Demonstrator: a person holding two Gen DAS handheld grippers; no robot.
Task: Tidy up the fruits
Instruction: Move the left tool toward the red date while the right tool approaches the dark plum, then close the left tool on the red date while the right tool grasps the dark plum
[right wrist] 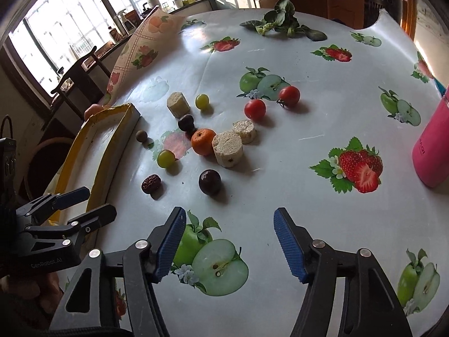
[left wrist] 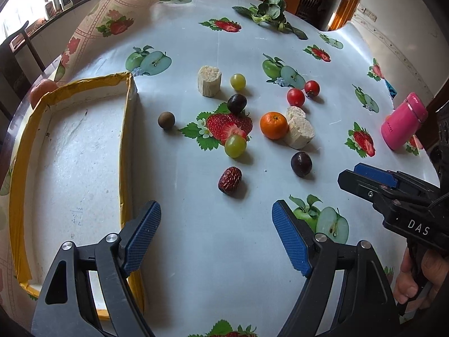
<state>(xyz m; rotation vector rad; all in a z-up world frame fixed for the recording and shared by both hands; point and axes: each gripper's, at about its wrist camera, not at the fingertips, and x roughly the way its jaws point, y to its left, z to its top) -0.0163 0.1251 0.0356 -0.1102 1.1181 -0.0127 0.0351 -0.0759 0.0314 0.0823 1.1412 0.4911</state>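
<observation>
Loose fruits lie mid-table: a mandarin (left wrist: pixel 274 125) (right wrist: pixel 203 141), two green grapes (left wrist: pixel 235 146) (left wrist: pixel 238 81), two dark plums (left wrist: pixel 301 163) (left wrist: pixel 236 103), a red date (left wrist: pixel 230 180) (right wrist: pixel 151 183), a brown longan (left wrist: pixel 166 120) and two cherry tomatoes (left wrist: pixel 295 97) (left wrist: pixel 312 87). A shallow white tray with yellow tape (left wrist: pixel 125 129) (right wrist: pixel 112 137) sits at the left, with nothing in it. My left gripper (left wrist: pixel 216 224) is open and empty, near the tray's right wall, short of the date. My right gripper (right wrist: pixel 229 231) is open and empty, short of the plum (right wrist: pixel 209 182).
Three pale cut cylinders (left wrist: pixel 209 80) (left wrist: pixel 299 132) (left wrist: pixel 295 112) stand among the fruits. A pink bottle (left wrist: pixel 404 125) (right wrist: pixel 433 146) lies at the right. Leafy greens (left wrist: pixel 269 11) lie at the far edge. An orange fruit (left wrist: pixel 42 91) sits behind the tray.
</observation>
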